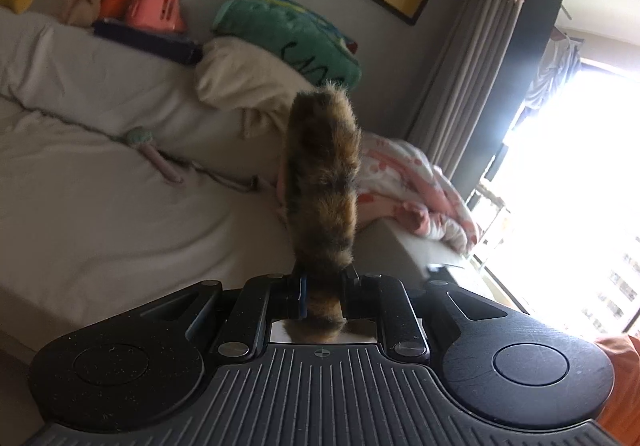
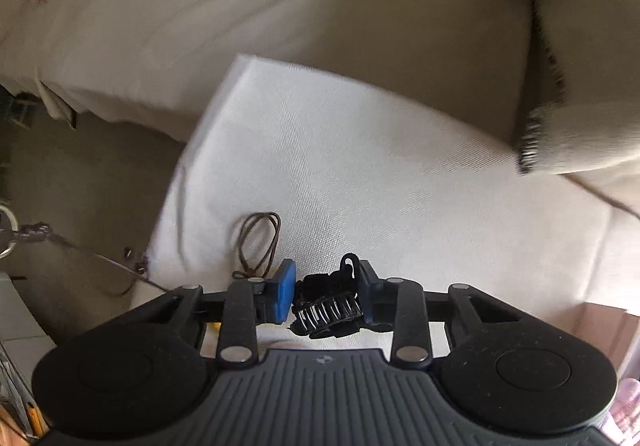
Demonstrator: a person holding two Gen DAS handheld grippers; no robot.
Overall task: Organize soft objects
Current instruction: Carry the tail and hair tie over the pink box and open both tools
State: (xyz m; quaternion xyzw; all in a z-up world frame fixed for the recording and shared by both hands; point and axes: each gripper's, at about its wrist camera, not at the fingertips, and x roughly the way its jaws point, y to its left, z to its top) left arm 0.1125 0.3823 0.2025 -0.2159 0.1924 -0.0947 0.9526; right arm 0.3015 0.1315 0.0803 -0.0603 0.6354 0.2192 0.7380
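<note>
Now one furry tail (image 1: 322,173) (brown) — one hair claw (image 2: 328,308).

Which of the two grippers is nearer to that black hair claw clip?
The right. The right gripper has the black claw clip between its fingers on the white surface. The left gripper is elsewhere, clamped on a furry brown tail over the bed.

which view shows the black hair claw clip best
The right wrist view. The black hair claw clip sits between the right gripper's blue pads, teeth visible, over the white cushion. The left wrist view shows none of it, only the left gripper shut on a furry brown plush.
</note>
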